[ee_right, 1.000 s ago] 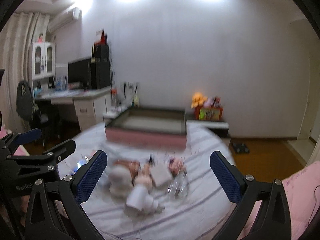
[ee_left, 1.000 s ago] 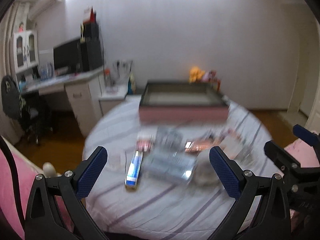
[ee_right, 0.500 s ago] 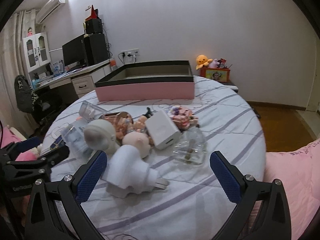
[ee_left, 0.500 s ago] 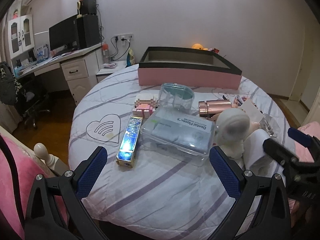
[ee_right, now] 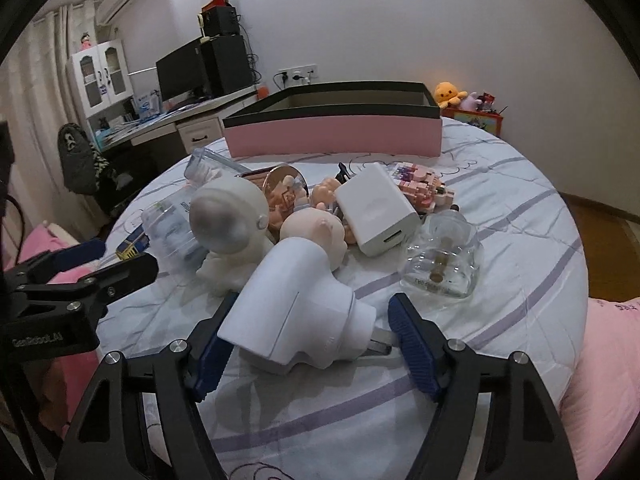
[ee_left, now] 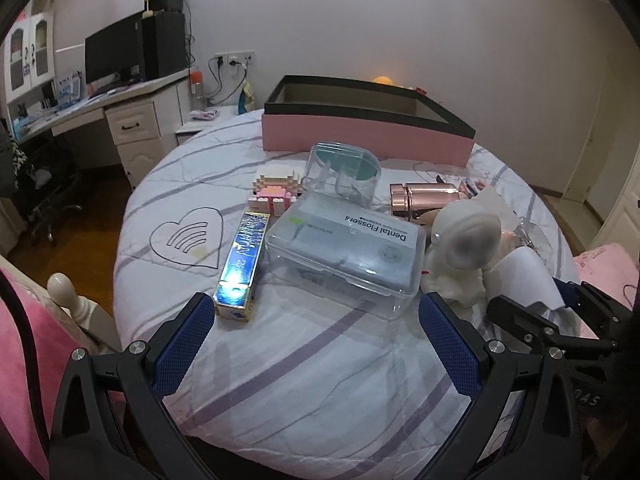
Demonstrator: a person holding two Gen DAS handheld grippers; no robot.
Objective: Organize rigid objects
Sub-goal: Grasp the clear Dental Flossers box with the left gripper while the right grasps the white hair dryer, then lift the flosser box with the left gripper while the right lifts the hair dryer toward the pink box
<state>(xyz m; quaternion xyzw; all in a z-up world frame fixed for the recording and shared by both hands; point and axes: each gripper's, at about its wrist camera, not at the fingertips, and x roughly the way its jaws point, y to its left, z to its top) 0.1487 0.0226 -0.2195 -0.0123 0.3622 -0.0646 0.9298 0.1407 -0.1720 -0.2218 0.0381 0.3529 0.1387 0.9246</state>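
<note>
My right gripper (ee_right: pixel 310 348) has its jaws closing around the white plug adapter (ee_right: pixel 294 308), which lies on its side nearest me with its metal prongs pointing toward the right finger. The left pad looks hard against the adapter's body, but there is a clear gap on the prong side, so I judge nothing is clamped yet. I read this as the first pick because it is the closest piece and free of the pile.

My left gripper (ee_left: pixel 316 352) is spread wide over bare sheet on the bed (ee_left: pixel 320 380), holding nothing, parked just short of the dental flosser box (ee_left: pixel 344 248) and the blue carton (ee_left: pixel 242 264), presumably ready for its own grab.

Beyond the adapter the objects huddle together: an astronaut figure (ee_right: pixel 230 228), a pink doll head (ee_right: pixel 316 236), a white charger block (ee_right: pixel 376 212) and a clear glass bottle (ee_right: pixel 442 256). Behind them stands the pink box (ee_right: pixel 332 136), open-topped, apparently where everything goes.

The box's inside is hidden by its wall from both views. The adapter's underside and my left pad's contact are covered by its body. The small pink figures behind the doll head are too jumbled to sort out.
</note>
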